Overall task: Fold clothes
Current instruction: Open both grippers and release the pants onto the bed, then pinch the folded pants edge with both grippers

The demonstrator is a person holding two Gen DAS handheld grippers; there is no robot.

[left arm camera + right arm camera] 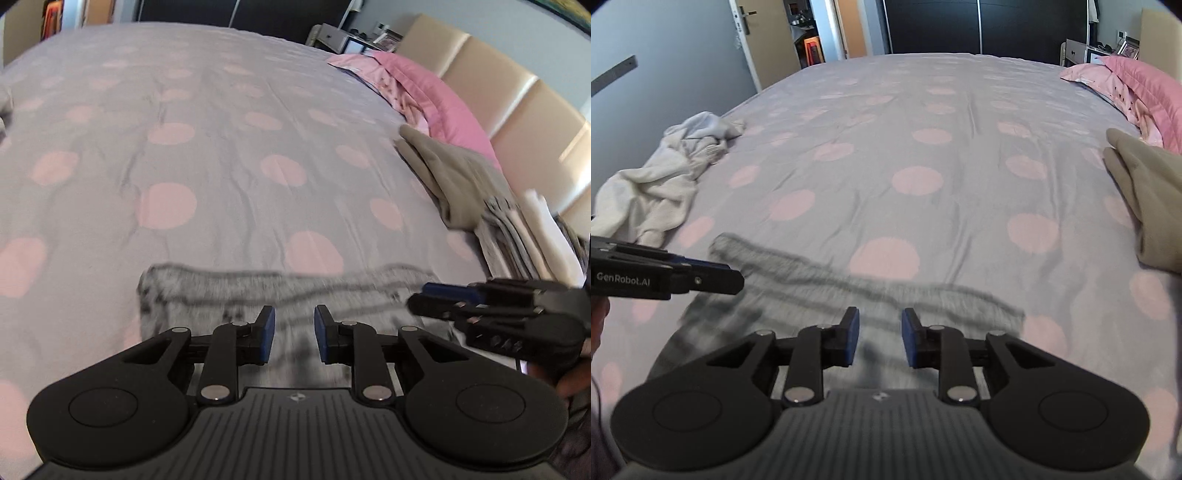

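Lying flat on the near edge of the dotted bedspread [923, 110], the grey garment [820, 306] is blurred. The left gripper [294, 334] and the right gripper [879, 338] hover over it, jaws apart, holding nothing.

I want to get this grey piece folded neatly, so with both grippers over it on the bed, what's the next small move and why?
Probably lower both grippers to the grey garment's far edge and pinch it. The left gripper and right gripper both show open jaws with nothing between the pads, and the cloth lies flat on the dotted bedspread, blurred, so it isn't held yet.
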